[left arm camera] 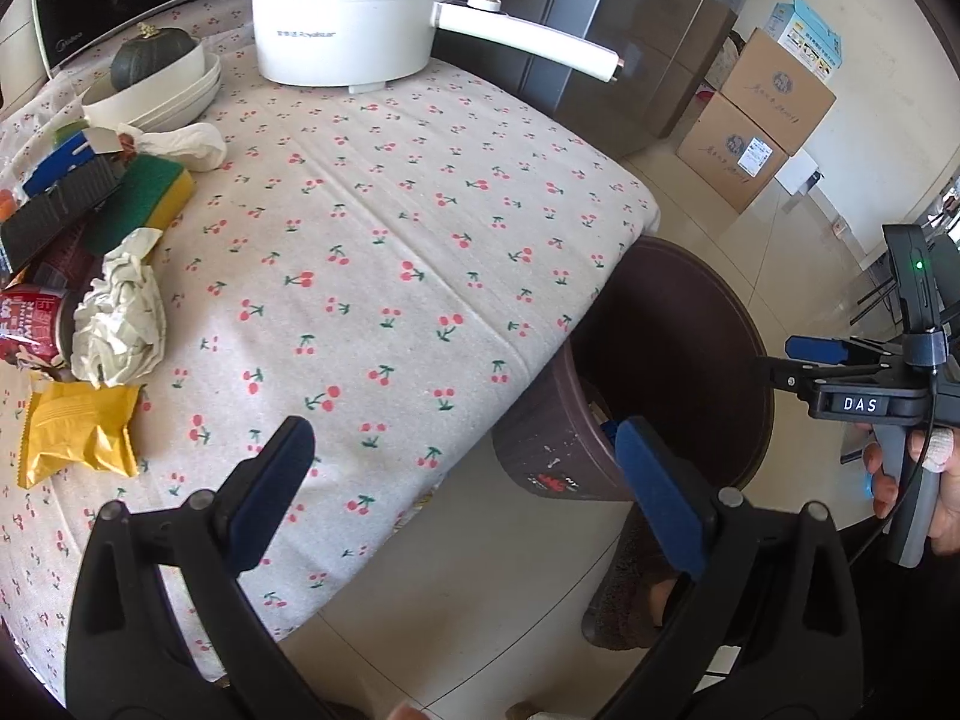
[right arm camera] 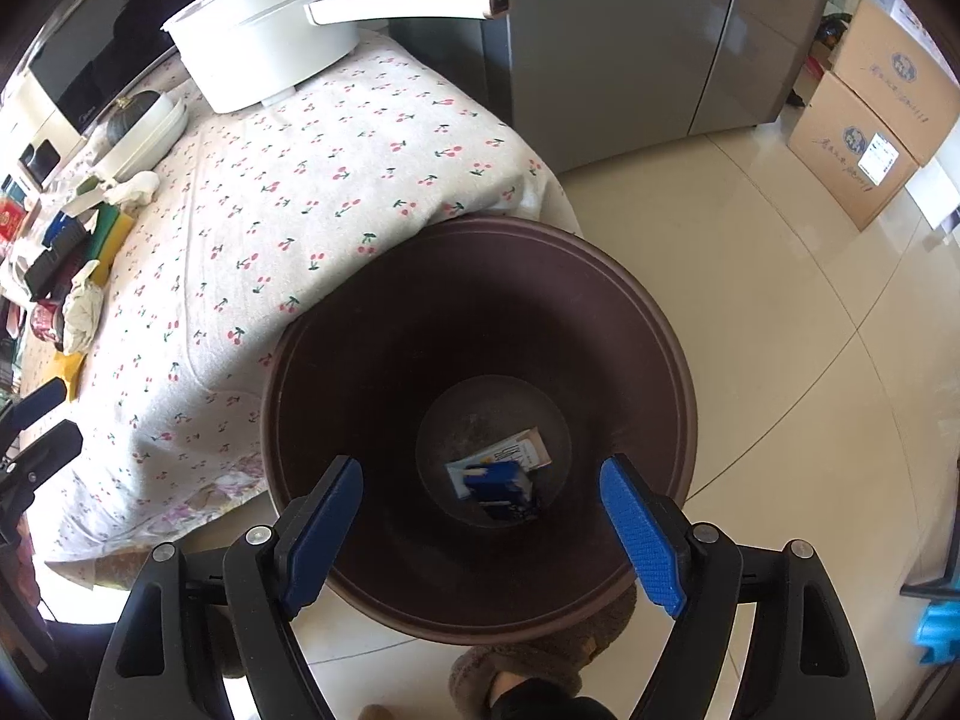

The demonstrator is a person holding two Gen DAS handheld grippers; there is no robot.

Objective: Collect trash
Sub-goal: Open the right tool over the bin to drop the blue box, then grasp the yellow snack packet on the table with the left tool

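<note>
Both jaws stand released and empty: my right gripper (right arm camera: 480,531) hangs over the brown bin (right arm camera: 672,360) off the table's corner, a blue carton (right arm camera: 498,480) on its bottom; my left gripper (left arm camera: 462,498) overhangs the table's (left arm camera: 384,228) edge. Crumpled paper (left arm camera: 120,312) and a yellow wrapper (left arm camera: 78,432) lie along the opposite edge.

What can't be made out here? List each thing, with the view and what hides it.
- Red packet, left wrist view: cut off by the picture's edge, partly covered by crumpled paper.
- Bin contents, left wrist view: the bin's own wall hides them.
- Blue carton in the bin, right wrist view: print blurred, unreadable.
- Cardboard boxes, right wrist view: labels too small to read.
</note>
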